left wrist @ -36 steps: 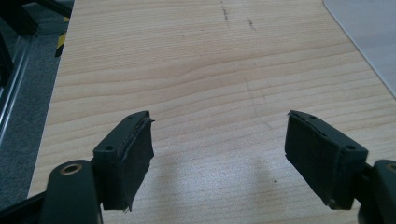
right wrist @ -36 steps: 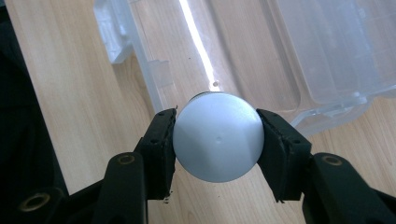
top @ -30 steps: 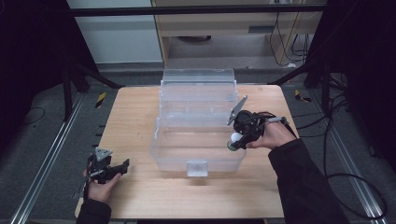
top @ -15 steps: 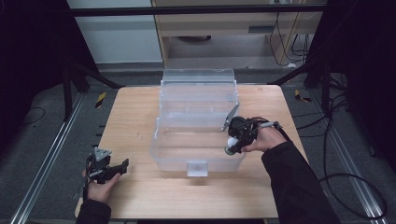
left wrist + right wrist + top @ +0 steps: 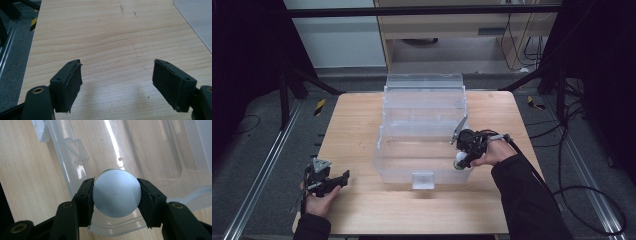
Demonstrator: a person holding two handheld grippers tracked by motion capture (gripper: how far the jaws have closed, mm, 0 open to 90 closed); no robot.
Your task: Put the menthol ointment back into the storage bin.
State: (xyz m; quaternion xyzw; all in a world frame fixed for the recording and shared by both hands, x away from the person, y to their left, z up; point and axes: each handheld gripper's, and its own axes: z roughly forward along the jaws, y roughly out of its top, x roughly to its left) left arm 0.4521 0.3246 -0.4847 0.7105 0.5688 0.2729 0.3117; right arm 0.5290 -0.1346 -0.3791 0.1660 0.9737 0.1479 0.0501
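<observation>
Pale wood grain runs across the table (image 5: pixel 362 125), which stands on grey floor among dark frames. Over the near right corner of a clear plastic bin (image 5: pixel 422 135), a smooth, rounded pale-blue object (image 5: pixel 116 193) with a trace of green behind it is clamped between the black jaws of the right gripper (image 5: pixel 116 195); the right gripper view shows the bin's glossy moulded rim below it, while the high view gives only a small pale blob. Well apart, at the table's near left, the left gripper (image 5: pixel 117 81) rests with padded jaws spread wide over bare wood.
</observation>
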